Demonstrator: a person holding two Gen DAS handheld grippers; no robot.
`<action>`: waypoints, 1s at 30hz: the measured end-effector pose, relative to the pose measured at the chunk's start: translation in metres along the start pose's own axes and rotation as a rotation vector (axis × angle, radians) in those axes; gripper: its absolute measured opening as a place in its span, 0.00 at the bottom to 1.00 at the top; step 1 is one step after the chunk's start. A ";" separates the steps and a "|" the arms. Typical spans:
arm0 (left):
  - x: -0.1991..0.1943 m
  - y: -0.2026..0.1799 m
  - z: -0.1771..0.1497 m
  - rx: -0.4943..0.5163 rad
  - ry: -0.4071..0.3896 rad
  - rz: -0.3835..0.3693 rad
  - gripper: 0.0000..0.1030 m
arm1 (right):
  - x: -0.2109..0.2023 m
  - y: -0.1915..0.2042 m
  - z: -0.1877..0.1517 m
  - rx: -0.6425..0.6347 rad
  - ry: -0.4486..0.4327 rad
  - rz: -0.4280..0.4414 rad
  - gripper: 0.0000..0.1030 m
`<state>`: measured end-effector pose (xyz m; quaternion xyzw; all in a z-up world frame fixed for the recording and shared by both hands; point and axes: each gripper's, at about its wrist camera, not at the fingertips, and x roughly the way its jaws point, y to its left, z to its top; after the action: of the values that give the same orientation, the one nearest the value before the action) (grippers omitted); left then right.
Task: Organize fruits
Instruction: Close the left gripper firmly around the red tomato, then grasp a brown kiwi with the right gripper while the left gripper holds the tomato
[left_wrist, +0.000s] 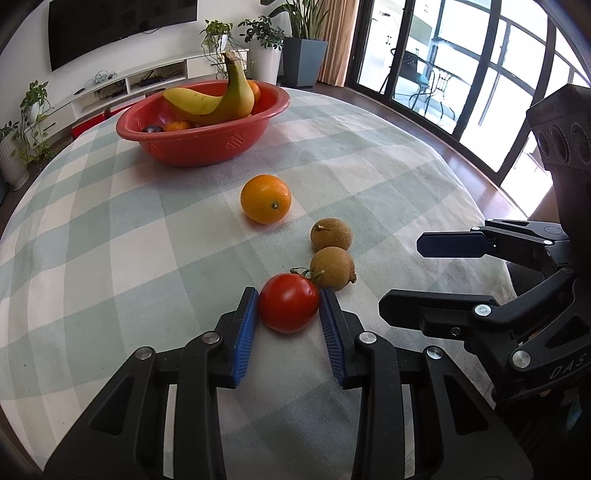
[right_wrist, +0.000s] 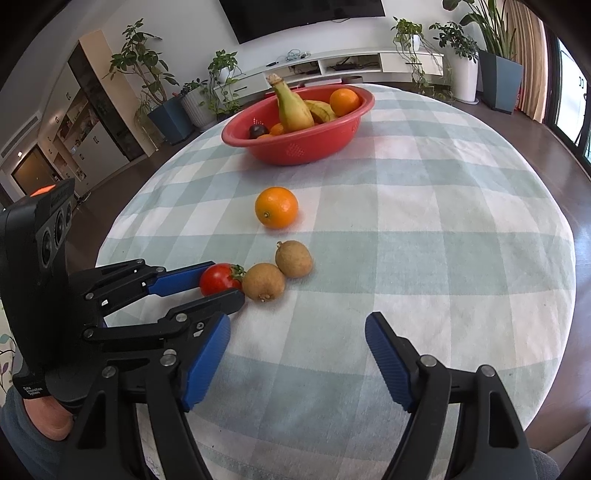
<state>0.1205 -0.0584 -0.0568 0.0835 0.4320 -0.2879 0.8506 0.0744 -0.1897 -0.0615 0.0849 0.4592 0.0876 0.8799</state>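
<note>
A red tomato (left_wrist: 288, 308) lies on the checked tablecloth between the blue pads of my left gripper (left_wrist: 289, 297), which touch both its sides. It also shows in the right wrist view (right_wrist: 218, 278), held by the left gripper (right_wrist: 221, 280). Two brown round fruits (left_wrist: 331, 266) (left_wrist: 330, 233) lie just beyond it, and an orange (left_wrist: 266, 198) farther on. A red basket (left_wrist: 207, 144) at the far side holds bananas (left_wrist: 221, 99) and other fruit. My right gripper (right_wrist: 297, 334) is open and empty above the cloth.
The round table's edge (right_wrist: 554, 295) curves close on the right. A TV cabinet (right_wrist: 332, 64) and potted plants (right_wrist: 458, 48) stand beyond the table. Glass doors (left_wrist: 461, 74) are at the right.
</note>
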 end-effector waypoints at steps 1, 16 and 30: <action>-0.001 0.001 0.000 -0.002 -0.002 -0.003 0.31 | 0.001 0.001 0.000 -0.003 0.002 0.000 0.76; -0.036 0.026 -0.016 -0.083 -0.065 0.010 0.31 | 0.026 0.021 0.013 -0.035 0.031 0.017 0.59; -0.026 0.014 -0.006 0.027 -0.027 -0.017 0.31 | 0.040 0.028 0.027 -0.085 0.038 -0.029 0.42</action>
<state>0.1126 -0.0335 -0.0420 0.0875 0.4173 -0.3020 0.8526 0.1174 -0.1554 -0.0713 0.0390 0.4729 0.0958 0.8750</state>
